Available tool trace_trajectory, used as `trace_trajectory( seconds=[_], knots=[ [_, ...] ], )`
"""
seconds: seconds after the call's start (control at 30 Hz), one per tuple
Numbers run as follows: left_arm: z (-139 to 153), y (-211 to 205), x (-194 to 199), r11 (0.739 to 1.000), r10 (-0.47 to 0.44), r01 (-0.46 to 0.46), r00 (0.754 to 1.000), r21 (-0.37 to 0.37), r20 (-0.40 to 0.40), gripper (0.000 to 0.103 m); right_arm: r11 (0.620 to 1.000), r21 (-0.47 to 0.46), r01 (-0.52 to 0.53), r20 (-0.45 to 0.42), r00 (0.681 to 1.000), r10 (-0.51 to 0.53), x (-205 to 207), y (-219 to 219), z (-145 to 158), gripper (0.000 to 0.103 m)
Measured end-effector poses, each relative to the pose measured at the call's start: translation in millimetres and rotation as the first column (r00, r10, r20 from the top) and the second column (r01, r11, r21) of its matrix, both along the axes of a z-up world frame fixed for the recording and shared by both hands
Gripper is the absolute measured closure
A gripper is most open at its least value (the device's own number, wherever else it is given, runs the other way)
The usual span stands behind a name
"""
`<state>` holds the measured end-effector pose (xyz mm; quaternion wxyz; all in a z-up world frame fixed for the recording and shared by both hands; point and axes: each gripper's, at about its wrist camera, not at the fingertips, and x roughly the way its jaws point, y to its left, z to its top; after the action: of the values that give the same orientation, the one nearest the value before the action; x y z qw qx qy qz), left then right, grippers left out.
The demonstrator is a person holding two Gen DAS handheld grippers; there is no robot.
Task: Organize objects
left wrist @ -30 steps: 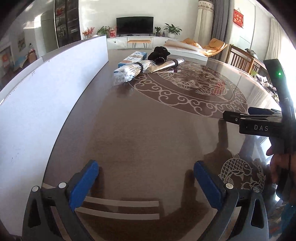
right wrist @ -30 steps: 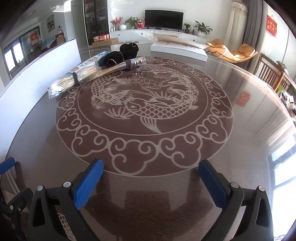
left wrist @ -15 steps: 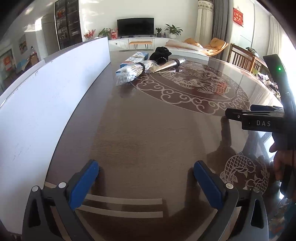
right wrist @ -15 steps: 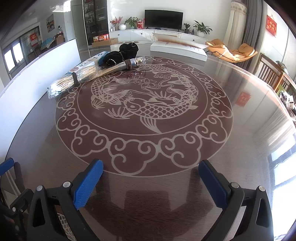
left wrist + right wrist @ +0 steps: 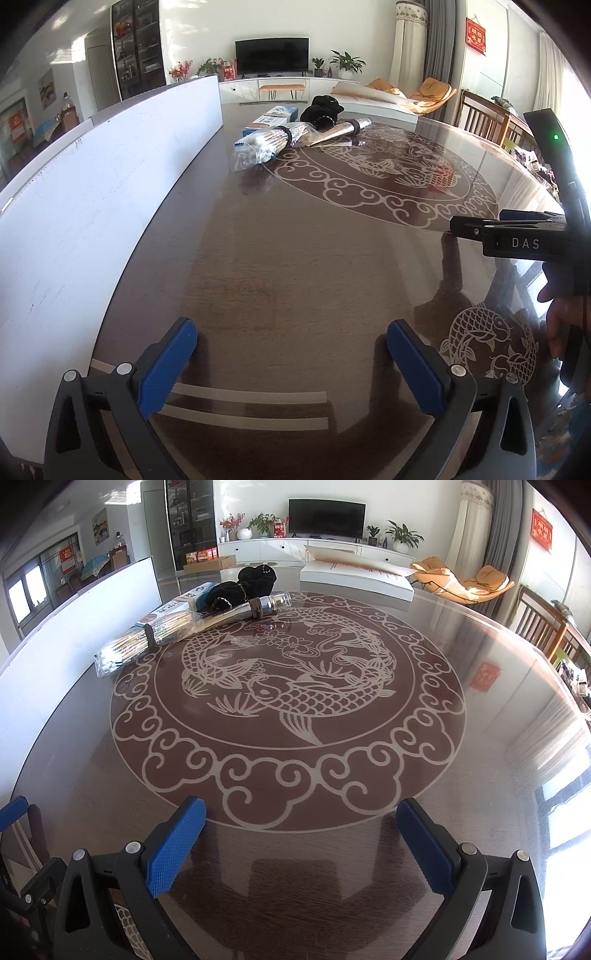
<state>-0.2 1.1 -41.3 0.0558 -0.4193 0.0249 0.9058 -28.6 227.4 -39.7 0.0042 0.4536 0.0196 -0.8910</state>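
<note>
A clear bag of thin sticks [image 5: 264, 146] [image 5: 147, 638], a blue and white box [image 5: 271, 117] [image 5: 173, 607], a black cloth bundle [image 5: 323, 109] [image 5: 245, 585] and a clear tube with a dark band [image 5: 343, 131] [image 5: 247, 609] lie together at the far left of the round brown table. My left gripper [image 5: 291, 354] is open and empty, low over the near table. My right gripper [image 5: 301, 840] is open and empty, near the table's front edge; it also shows in the left wrist view [image 5: 524, 236] at the right.
A white board [image 5: 92, 192] [image 5: 81, 616] stands upright along the table's left side. A white slab [image 5: 356, 576] lies at the table's far edge. Wooden chairs [image 5: 543, 624] stand at the right. The table top [image 5: 288, 686] bears a fish pattern.
The left wrist view has shifted a little, bringing the far objects slightly lower and closer in view. The right gripper has barely moved. Both stay open.
</note>
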Motion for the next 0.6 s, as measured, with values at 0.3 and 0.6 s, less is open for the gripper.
trace_trajectory(
  seconds=[0.3,0.6],
  knots=[
    [2,5,-13,0.999,0.039,-0.036,0.993,-0.022,0.114,0.0,1.0,0.0,0.0,0.0,1.0,0.0,0,0,0,0.0],
    [1,-28,-18,0.995,0.103,-0.102,0.989,-0.019,0.106,0.0,1.0,-0.015,0.009,0.008,1.0,-0.009,-1,1,-2,0.0]
  ],
)
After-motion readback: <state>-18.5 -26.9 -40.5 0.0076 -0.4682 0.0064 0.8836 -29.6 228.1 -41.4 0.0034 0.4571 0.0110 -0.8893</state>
